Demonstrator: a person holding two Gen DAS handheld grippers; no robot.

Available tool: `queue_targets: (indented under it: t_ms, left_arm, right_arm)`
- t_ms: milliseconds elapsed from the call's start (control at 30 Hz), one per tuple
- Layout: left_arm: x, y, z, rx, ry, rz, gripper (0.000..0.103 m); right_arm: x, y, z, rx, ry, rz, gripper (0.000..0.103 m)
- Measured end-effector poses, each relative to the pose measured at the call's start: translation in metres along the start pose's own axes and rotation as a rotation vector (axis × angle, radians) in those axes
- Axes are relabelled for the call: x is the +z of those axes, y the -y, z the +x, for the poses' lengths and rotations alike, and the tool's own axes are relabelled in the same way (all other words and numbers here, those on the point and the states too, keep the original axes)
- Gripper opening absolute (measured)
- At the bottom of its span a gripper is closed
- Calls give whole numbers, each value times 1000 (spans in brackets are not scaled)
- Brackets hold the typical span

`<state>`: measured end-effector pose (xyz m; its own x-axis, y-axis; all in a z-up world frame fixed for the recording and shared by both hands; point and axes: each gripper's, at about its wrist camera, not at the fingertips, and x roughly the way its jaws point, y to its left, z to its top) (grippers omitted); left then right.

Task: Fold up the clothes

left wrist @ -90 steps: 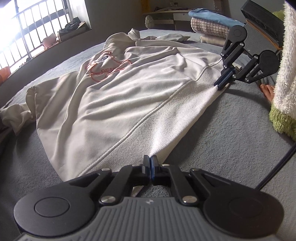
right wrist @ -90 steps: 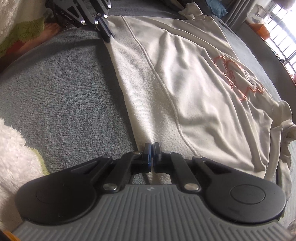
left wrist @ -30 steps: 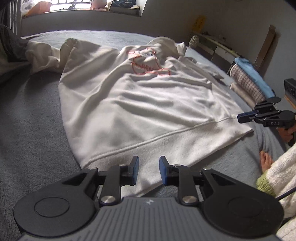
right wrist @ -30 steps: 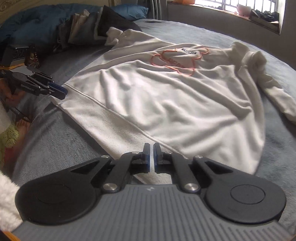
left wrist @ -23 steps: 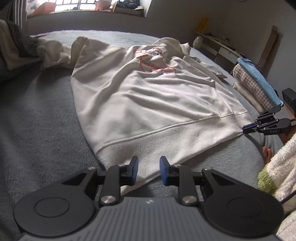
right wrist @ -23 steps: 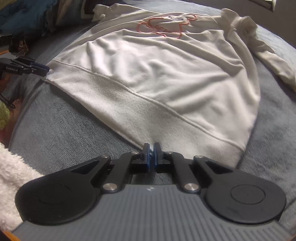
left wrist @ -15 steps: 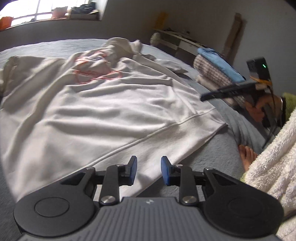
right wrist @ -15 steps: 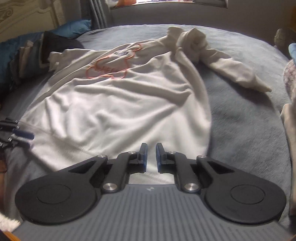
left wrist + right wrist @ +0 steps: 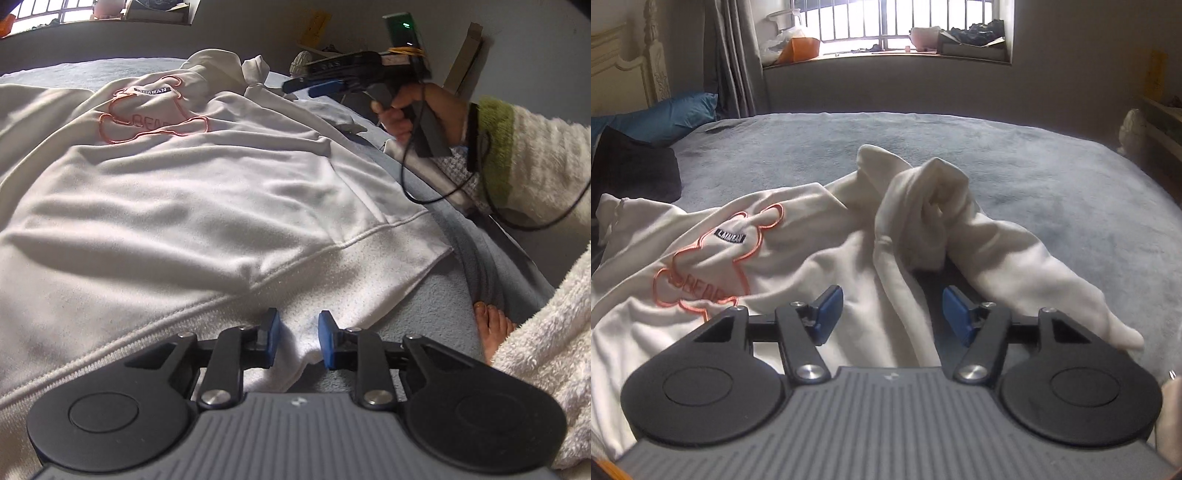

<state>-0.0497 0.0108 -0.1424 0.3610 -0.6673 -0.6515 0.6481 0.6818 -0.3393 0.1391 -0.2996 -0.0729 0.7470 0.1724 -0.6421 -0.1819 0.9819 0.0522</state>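
A wide bed (image 9: 1052, 173) covered with a grey blanket is seen, and a cream sweatshirt (image 9: 192, 192) is spread front-up across it. Its ribbed hem (image 9: 332, 280) is laid toward the near edge of the bed, and its chest, marked with an orange outlined bear design (image 9: 713, 266), is turned toward the far edge by the window. One sleeve (image 9: 1008, 254) is bunched and twisted beside the body of the garment, with its cuff trailing over the blanket.

The left gripper (image 9: 295, 338) is held just over the hem at the near edge; its blue fingers (image 9: 271, 334) are parted a little, with hem cloth seen in the gap but not pinched. The right gripper (image 9: 893, 314) is held over the side seam where the sleeve joins; its fingers (image 9: 827, 308) have just been opening and are spread wide, with nothing pressed between them. In the left wrist view it is carried by a hand (image 9: 421, 110) in a fluffy white sleeve with a green cuff.
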Motion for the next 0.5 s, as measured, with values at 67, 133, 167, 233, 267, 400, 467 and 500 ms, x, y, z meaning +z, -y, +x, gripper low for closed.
queue_targets:
  t_ms: [67, 133, 167, 233, 267, 400, 467, 500]
  left_arm:
    - [-1, -1, 0, -7, 7, -4, 24]
    - [-2, -4, -1, -17, 9, -14, 24]
    - [-2, -5, -1, -22, 10, -20, 24]
    - [-3, -7, -1, -29, 10, -24, 24]
    - [-3, -8, -2, -33, 10, -26, 24]
    - [-2, -13, -1, -53, 7, -44, 23]
    - [-2, -15, -1, -60, 4, -47, 23]
    - [-2, -16, -1, -62, 3, -48, 23]
  right_arm:
    - [15, -1, 25, -1, -11, 15, 63]
    - [26, 4, 48, 10, -29, 64, 61]
    - [28, 8, 55, 29, -40, 93, 51]
    - [32, 16, 67, 58, -58, 144, 7]
    - [34, 21, 66, 35, -45, 144, 7]
    - [37, 71, 52, -59, 48, 277, 6]
    - [33, 99, 53, -90, 50, 356, 6]
    - [30, 107, 56, -84, 36, 380, 6]
